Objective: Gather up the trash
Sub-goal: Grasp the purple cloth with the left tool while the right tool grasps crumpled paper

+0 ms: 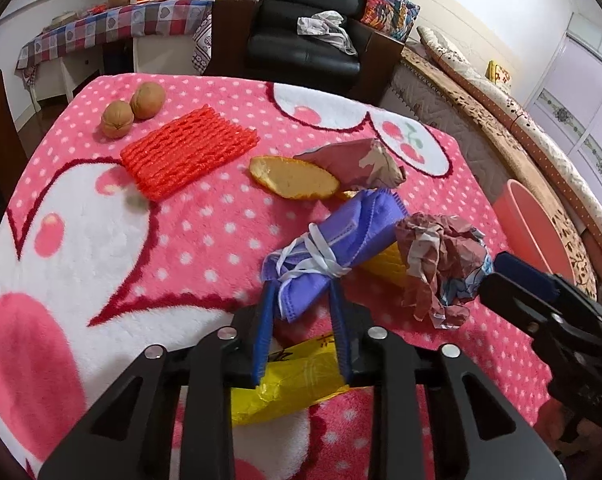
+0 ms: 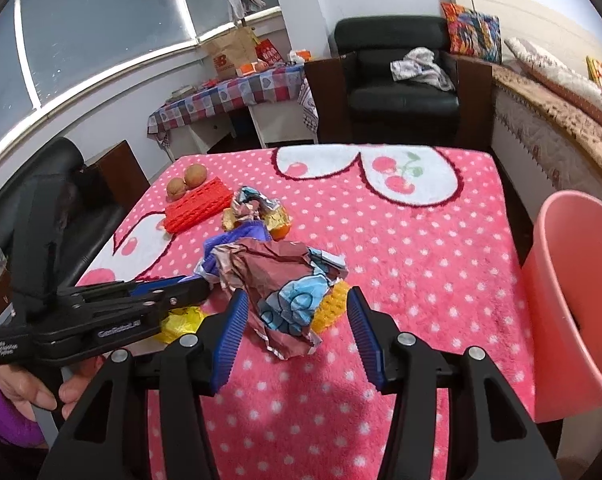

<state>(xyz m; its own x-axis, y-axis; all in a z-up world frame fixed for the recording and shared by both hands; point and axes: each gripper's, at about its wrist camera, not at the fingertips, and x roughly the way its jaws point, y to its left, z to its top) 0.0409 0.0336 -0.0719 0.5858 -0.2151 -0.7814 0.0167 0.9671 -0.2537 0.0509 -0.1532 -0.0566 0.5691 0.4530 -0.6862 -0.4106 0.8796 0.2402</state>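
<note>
Two grippers work one heap of trash on the pink dotted blanket [image 2: 421,240], toward its right edge, with the pink bin [image 2: 573,296] standing just beside that edge. Left gripper [image 1: 301,312]: its blue pads sit on either side of the near end of the rolled purple mask [image 1: 341,240], which is tied with white straps; the pads look to be touching the roll, yet whether they press it firmly I cannot tell. A yellow bag [image 1: 285,388] lies under that gripper and could get caught up in the pinch. Right gripper [image 2: 297,332]: jaws stand apart around the crumpled wrapper [image 2: 273,288], pads clear of it on both sides, nothing held. Yellow foam net [image 2: 333,308] lies touching the wrapper, under its right side. Judgement: close the right gripper low and square across the bulk of the wrapper, not its loose foil tail, which would likely tear or slip. Keep the two grippers apart, since they are near each other. Farther toward the far left corner: red foam net [image 1: 189,152], orange peel [image 1: 293,178], two walnuts [image 1: 133,110], a second wrapper [image 1: 361,164], all untouched.
</note>
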